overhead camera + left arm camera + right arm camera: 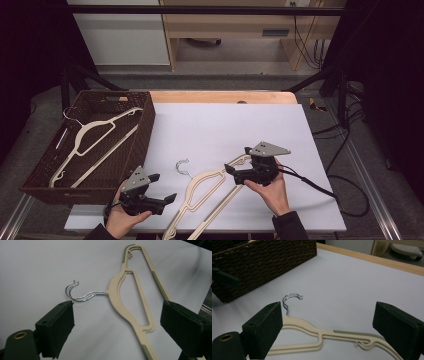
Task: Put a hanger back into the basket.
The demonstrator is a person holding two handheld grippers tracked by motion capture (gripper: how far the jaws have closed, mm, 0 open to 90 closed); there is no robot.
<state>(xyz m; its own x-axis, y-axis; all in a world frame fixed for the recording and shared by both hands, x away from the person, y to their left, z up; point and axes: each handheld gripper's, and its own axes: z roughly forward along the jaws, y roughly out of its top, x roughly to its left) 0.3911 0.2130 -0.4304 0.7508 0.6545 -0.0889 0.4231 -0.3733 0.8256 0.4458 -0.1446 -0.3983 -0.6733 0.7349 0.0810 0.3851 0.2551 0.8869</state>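
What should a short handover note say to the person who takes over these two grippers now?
Left gripper: open, holding nothing, near the chrome hooks.
Right gripper: open, holding nothing, over the far shoulder of the cream plastic hangers.
These hangers, apparently two stacked, lie on the white table sheet.
Done: one cream hanger lies in the brown woven basket.
Left: probably grasp the stacked hangers and move them to the basket.

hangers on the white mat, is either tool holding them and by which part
Nothing is held. The left tool and the right tool both stand open around the stacked hangers on the mat, pads clear of them.
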